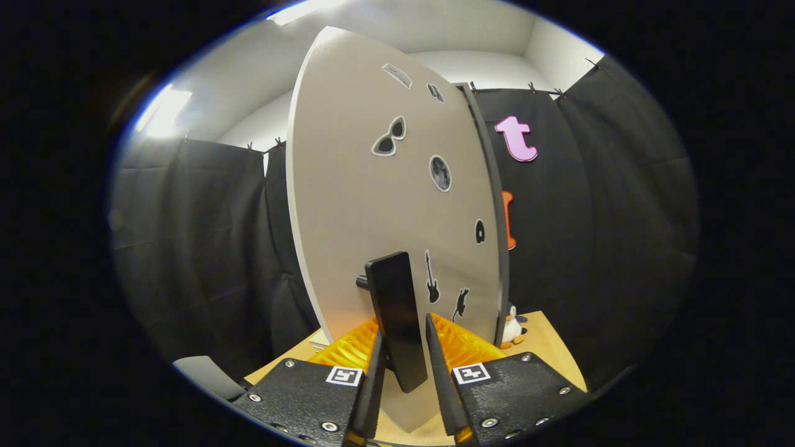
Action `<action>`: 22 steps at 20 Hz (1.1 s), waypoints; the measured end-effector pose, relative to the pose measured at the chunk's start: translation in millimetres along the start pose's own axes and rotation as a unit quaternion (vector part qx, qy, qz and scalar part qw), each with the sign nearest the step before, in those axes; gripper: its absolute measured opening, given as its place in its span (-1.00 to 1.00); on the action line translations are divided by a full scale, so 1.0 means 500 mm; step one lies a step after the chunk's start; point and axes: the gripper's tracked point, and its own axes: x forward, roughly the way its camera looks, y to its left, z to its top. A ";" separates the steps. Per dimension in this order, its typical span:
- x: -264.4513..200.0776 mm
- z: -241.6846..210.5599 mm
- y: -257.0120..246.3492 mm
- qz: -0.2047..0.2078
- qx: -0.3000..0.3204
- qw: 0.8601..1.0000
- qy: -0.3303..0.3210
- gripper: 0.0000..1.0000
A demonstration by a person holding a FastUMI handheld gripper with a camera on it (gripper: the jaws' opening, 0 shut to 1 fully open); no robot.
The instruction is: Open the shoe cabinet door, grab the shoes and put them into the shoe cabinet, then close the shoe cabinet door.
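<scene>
The shoe cabinet door [366, 186] is a tall pale panel with small black stickers, standing right in front of me. A dark strip [494, 205] runs along its right edge. Its black bar handle [394, 292] stands off the panel on a short post. My gripper [404, 329] has one finger on each side of the handle's lower half. Both fingers [374, 379] lie close against the bar, so the gripper looks shut on it. The door's bottom corner hangs just above the wooden tabletop, between the fingers.
A small penguin figure [512, 328] stands on the wooden tabletop [553, 347] at the door's right foot. Black cloth walls close in on both sides. A grey rounded object [205, 375] lies low on the left, past the table's edge.
</scene>
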 end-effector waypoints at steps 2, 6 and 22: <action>0.025 0.000 0.018 0.017 -0.010 1.000 0.000 -0.20; 0.090 -0.009 0.076 0.048 -0.008 0.999 0.008 -0.11; 0.272 -0.017 0.216 0.092 -0.031 0.995 0.011 -0.11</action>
